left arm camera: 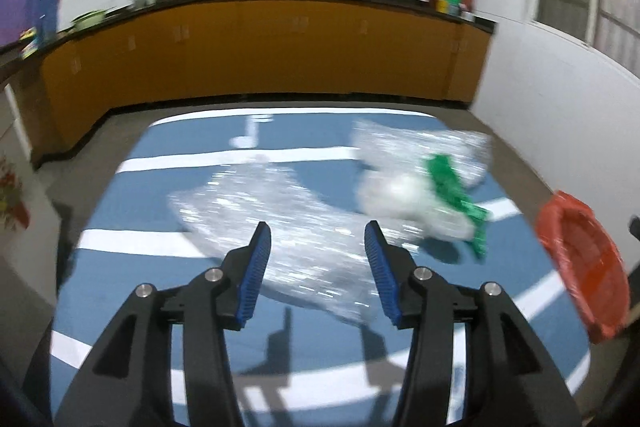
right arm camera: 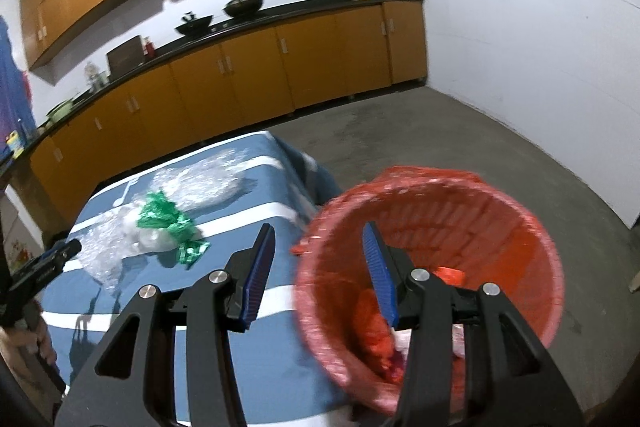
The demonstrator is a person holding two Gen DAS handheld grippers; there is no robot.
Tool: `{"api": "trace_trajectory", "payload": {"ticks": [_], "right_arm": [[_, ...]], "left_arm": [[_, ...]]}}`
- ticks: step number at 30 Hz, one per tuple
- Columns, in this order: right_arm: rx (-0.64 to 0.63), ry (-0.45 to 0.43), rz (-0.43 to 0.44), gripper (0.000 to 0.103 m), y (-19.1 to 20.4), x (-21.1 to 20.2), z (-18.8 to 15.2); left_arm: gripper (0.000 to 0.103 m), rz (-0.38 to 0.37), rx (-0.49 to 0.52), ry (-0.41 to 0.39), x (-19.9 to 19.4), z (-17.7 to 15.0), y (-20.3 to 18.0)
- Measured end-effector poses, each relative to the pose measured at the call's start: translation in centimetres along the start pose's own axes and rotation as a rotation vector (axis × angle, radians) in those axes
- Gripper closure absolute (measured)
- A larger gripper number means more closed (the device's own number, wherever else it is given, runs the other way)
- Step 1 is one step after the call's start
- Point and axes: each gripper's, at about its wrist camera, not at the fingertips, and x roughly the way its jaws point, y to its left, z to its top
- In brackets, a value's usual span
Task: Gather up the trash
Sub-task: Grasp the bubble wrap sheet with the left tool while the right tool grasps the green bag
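the left claw (left arm camera: 318,233) hangs open and empty over a sheet of clear bubble wrap (left arm camera: 280,227) lying on the blue striped desk (left arm camera: 328,331). at two o'clock from it lie a white wad and a crumpled green wrapper (left arm camera: 456,199). the right claw (right arm camera: 318,237) is open too, empty, its right finger over the red bin (right arm camera: 432,267) beside the desk at three o'clock.

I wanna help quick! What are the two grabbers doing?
Left gripper: open, empty, above the clear crinkled plastic wrap.
Right gripper: open, empty, beside the red mesh trash basket.
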Motion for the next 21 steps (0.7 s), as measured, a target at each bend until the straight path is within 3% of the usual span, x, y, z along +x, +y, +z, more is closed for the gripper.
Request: {"api": "trace_trajectory", "payload": {"ticks": [3, 14, 21], "right_arm": [[-0.017, 0.009, 0.026, 0.056, 1.6, 0.8, 0.1], [-0.076, 0.049, 0.084, 0.056, 6.4, 3.8, 0.1], [-0.11, 0.074, 0.116, 0.056, 9.0, 5.5, -0.1]], "left_arm": [[0.054, 0.019, -0.009, 0.014, 1.1, 0.5, 1.3], [0.054, -0.006, -0.001, 0.191, 7.2, 0.0, 2.9], [0.061, -0.039, -0.005, 0.213, 8.0, -0.9, 3.1]]}}
